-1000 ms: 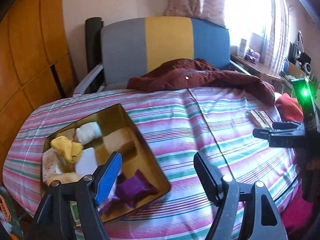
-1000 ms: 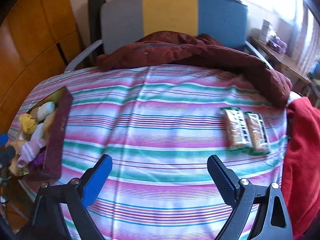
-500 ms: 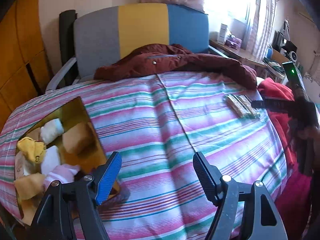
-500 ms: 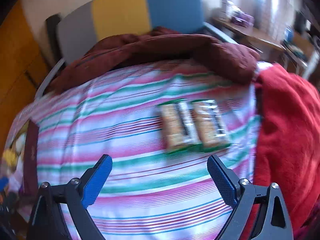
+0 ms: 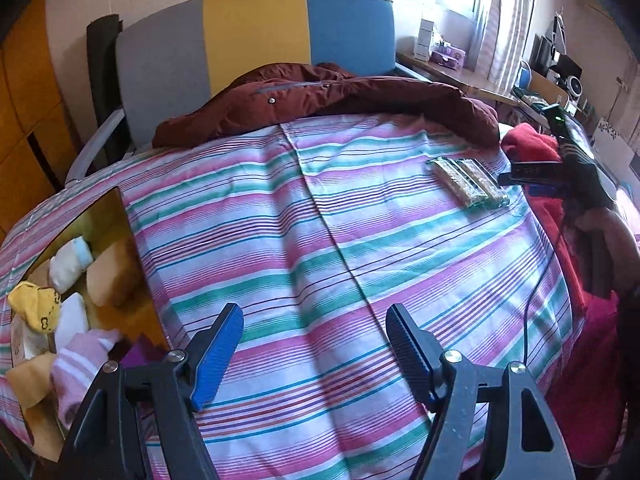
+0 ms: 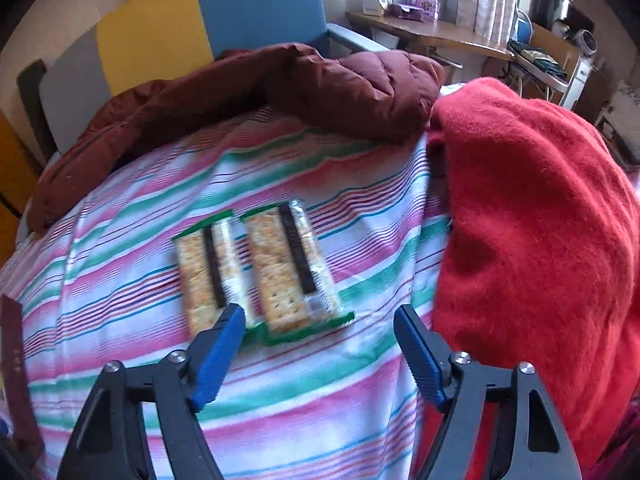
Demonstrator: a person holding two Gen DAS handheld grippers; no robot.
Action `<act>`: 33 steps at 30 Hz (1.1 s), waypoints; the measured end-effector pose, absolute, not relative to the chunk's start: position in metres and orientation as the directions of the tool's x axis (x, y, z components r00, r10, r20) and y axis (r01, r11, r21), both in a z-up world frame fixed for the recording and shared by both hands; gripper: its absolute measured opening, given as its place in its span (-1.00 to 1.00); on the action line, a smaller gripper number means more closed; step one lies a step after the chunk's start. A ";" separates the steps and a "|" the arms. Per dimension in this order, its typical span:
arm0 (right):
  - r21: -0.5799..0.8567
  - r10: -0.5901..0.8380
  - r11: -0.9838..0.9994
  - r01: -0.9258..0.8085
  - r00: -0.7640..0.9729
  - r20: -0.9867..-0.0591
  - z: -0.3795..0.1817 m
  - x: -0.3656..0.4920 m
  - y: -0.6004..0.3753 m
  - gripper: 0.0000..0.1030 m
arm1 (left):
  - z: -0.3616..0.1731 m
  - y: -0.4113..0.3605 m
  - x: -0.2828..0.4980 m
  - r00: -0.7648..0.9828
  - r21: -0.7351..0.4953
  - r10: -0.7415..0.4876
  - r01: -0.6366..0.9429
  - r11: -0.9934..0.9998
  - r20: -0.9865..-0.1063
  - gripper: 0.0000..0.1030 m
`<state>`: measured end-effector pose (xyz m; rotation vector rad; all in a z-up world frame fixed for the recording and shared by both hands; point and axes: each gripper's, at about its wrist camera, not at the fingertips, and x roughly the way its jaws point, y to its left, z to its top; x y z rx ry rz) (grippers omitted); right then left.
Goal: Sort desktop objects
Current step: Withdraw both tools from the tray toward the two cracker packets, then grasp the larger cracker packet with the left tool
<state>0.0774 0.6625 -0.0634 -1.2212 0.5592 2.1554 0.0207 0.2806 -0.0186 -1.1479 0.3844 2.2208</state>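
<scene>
Two green-edged cracker packs (image 6: pixel 256 272) lie side by side on the striped cloth (image 6: pixel 120 264). My right gripper (image 6: pixel 318 316) is open just in front of them, its left finger over the near end of the left pack. In the left wrist view the packs (image 5: pixel 468 182) sit far right, with the right gripper (image 5: pixel 536 178) beside them. My left gripper (image 5: pixel 314 320) is open and empty above the cloth. A gold box (image 5: pixel 116 216) at the left holds rolled socks and small soft items.
A maroon jacket (image 5: pixel 340 96) lies along the far edge before a grey, yellow and blue chair (image 5: pixel 256 32). A red fleece (image 6: pixel 532 216) is heaped at the right edge. A cluttered desk (image 6: pixel 424 32) stands far right. A dark box lid (image 6: pixel 14 360) stands at left.
My right gripper has moved right and forward, close to the cracker packs. My left gripper has swung right, away from the gold box, which is now at the frame's left edge.
</scene>
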 end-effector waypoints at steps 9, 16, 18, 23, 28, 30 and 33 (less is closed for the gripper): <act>0.090 0.254 -0.751 -0.654 -0.413 -0.875 -0.083 0.042 0.681 0.47 | -0.027 0.298 0.017 -0.421 -0.013 0.371 -0.647 -0.763 -0.828 0.45; 0.000 0.267 -0.786 -0.618 -0.339 -0.902 -0.101 0.026 0.680 0.36 | -0.037 0.314 0.013 -0.391 -0.022 0.364 -0.656 -0.754 -0.845 0.44; -0.002 0.267 -0.791 -0.612 -0.342 -0.901 -0.100 0.028 0.681 0.18 | -0.038 0.322 0.013 -0.389 -0.018 0.364 -0.663 -0.749 -0.846 0.44; 0.003 0.251 -0.792 -0.611 -0.330 -0.910 -0.096 0.035 0.683 -0.06 | -0.039 0.348 0.008 -0.359 -0.042 0.382 -0.680 -0.732 -0.852 0.44; 0.019 0.226 -0.787 -0.616 -0.318 -0.921 -0.095 0.043 0.687 -0.05 | -0.042 0.378 -0.005 -0.295 -0.115 0.408 -0.674 -0.729 -0.864 0.42; 0.032 0.216 -0.781 -0.624 -0.317 -0.924 -0.094 0.048 0.690 -0.05 | -0.043 0.389 -0.009 -0.280 -0.130 0.416 -0.676 -0.725 -0.865 0.40; 0.087 0.176 -0.772 -0.629 -0.343 -0.923 -0.093 0.054 0.695 0.01 | -0.045 0.413 -0.015 -0.247 -0.154 0.422 -0.681 -0.716 -0.872 0.38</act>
